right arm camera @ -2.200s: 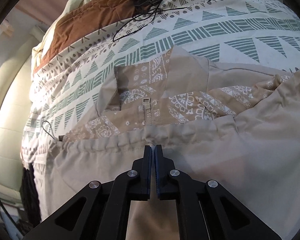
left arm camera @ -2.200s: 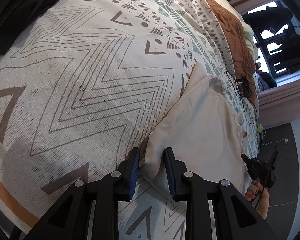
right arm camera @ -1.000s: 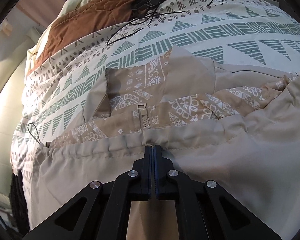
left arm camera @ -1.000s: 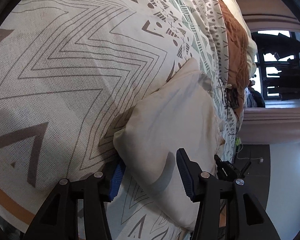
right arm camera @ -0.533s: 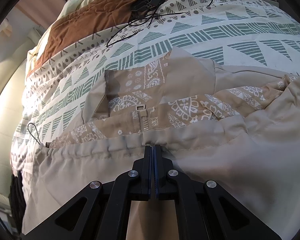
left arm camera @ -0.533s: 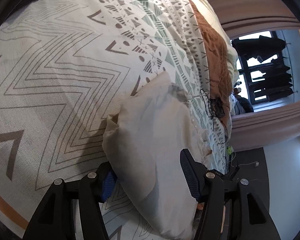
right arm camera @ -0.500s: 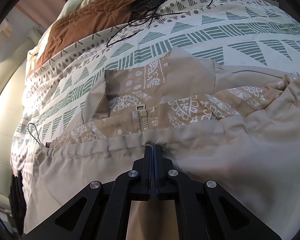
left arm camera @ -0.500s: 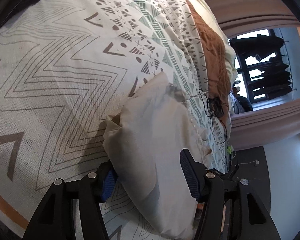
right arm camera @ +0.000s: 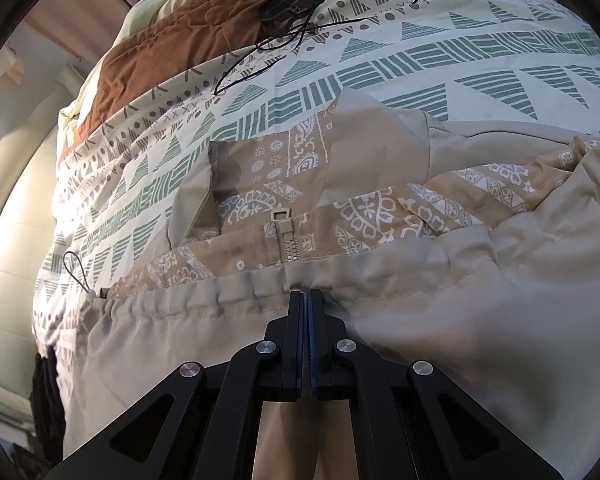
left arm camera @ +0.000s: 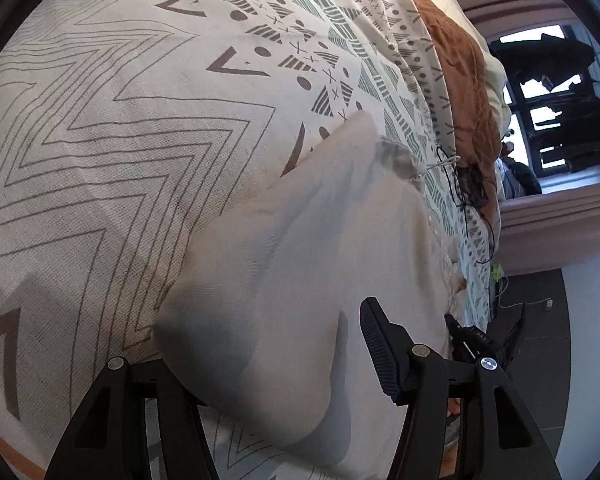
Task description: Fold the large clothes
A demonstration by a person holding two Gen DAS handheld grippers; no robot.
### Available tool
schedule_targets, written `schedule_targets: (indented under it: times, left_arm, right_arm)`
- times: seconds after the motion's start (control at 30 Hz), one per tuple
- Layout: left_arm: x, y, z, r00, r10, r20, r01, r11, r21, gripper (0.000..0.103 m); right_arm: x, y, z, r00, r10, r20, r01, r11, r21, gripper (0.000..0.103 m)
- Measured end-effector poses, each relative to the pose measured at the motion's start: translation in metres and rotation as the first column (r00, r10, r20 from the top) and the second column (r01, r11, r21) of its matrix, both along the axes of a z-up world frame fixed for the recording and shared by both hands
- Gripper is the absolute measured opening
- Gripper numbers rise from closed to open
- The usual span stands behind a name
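A beige jacket (left arm camera: pixel 300 240) lies folded on the patterned bedspread (left arm camera: pixel 120 120). My left gripper (left arm camera: pixel 268 340) stands open over its near corner. The cloth bulges between the jaws and hides the left finger, while the right finger (left arm camera: pixel 379 352) is bare and apart from the cloth. In the right wrist view the jacket (right arm camera: pixel 459 320) shows its paisley lining and zipper (right arm camera: pixel 286 240). My right gripper (right arm camera: pixel 307 294) is shut on the gathered drawstring hem. From the left wrist view that right gripper (left arm camera: pixel 479 344) shows at the bed's edge, with a hand below it.
A black cable with a small device (right arm camera: pixel 292 8) lies on the bedspread beyond the jacket, beside a brown quilt (right arm camera: pixel 180 40). A drawstring toggle (right arm camera: pixel 80 276) sticks out at the hem's left end. Dark floor (left arm camera: pixel 539 360) and a window (left arm camera: pixel 559 120) lie past the bed.
My left gripper's jaws have spread from a narrow hold on the jacket's corner to a wide stance, and more cloth now bulges between them. The right gripper has kept still on the hem.
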State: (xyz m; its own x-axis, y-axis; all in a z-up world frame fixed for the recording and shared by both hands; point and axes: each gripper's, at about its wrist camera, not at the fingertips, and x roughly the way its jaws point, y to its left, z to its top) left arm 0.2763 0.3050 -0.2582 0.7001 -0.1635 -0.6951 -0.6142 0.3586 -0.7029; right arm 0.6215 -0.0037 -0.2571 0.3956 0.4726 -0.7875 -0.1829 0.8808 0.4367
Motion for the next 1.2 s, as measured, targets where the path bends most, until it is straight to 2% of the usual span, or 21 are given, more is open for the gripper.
schedule_targets:
  times: [0.07,0.13,0.2,0.23,0.27,0.33,0.37,0.43,0.5,0.67,0.93,1.2]
  left_arm:
    - [-0.005,-0.001,0.004,0.999,-0.011,0.05,0.012,1.0,-0.017,0.06]
    - [-0.006,-0.003,0.011,0.997,-0.026,0.079,0.026,1.0,0.001,0.059]
    - [-0.003,-0.003,0.016,0.998,-0.051,0.042,0.049,0.998,0.044,0.044]
    - [-0.001,-0.002,0.017,0.998,-0.054,0.027,0.053,0.997,0.054,0.029]
    - [0.0,-0.001,0.018,0.998,-0.055,0.026,0.054,0.997,0.052,0.025]
    - [-0.001,-0.002,0.022,0.998,-0.058,0.031,0.056,0.997,0.061,0.02]
    - [-0.002,-0.004,0.024,0.997,-0.063,0.036,0.06,0.995,0.076,0.018]
    - [-0.003,-0.007,0.028,0.997,-0.067,0.043,0.063,0.994,0.092,0.016]
    - [-0.006,-0.007,0.029,0.997,-0.06,0.053,0.056,0.995,0.081,0.014]
    - [-0.009,-0.007,0.04,0.993,-0.069,0.097,0.062,0.996,0.071,0.011]
    - [-0.011,-0.009,0.058,0.983,-0.082,0.166,0.074,0.996,0.052,0.009]
    - [-0.026,-0.013,0.068,0.974,-0.064,0.217,0.055,0.998,0.043,0.008]
  right_arm:
    - [0.002,-0.002,-0.001,1.0,0.003,-0.011,-0.003,1.0,0.012,0.003]
    - [0.003,-0.003,0.001,1.0,0.002,-0.027,-0.002,1.0,0.016,0.004]
    - [0.001,-0.003,0.006,0.998,0.0,-0.055,0.001,1.0,0.023,0.009]
    - [-0.001,-0.004,0.009,0.998,0.005,-0.066,-0.003,0.999,0.035,0.019]
    - [-0.005,-0.005,0.013,0.998,0.013,-0.069,-0.01,0.999,0.049,0.039]
    - [-0.016,-0.006,0.024,0.998,0.037,-0.044,-0.035,0.997,0.062,0.062]
    - [-0.024,-0.007,0.032,0.999,0.053,-0.012,-0.052,0.997,0.055,0.063]
    - [-0.04,-0.012,0.045,0.997,0.079,0.02,-0.08,0.996,0.048,0.063]
    - [-0.055,-0.02,0.056,0.995,0.097,0.037,-0.1,0.991,0.085,0.063]
    - [-0.102,-0.048,0.072,0.993,0.085,0.081,-0.094,0.989,0.114,0.063]
    - [-0.171,-0.084,0.062,0.994,0.092,0.058,-0.097,0.991,0.095,0.059]
    - [-0.216,-0.082,0.053,0.987,0.157,0.032,-0.159,0.986,0.044,0.045]
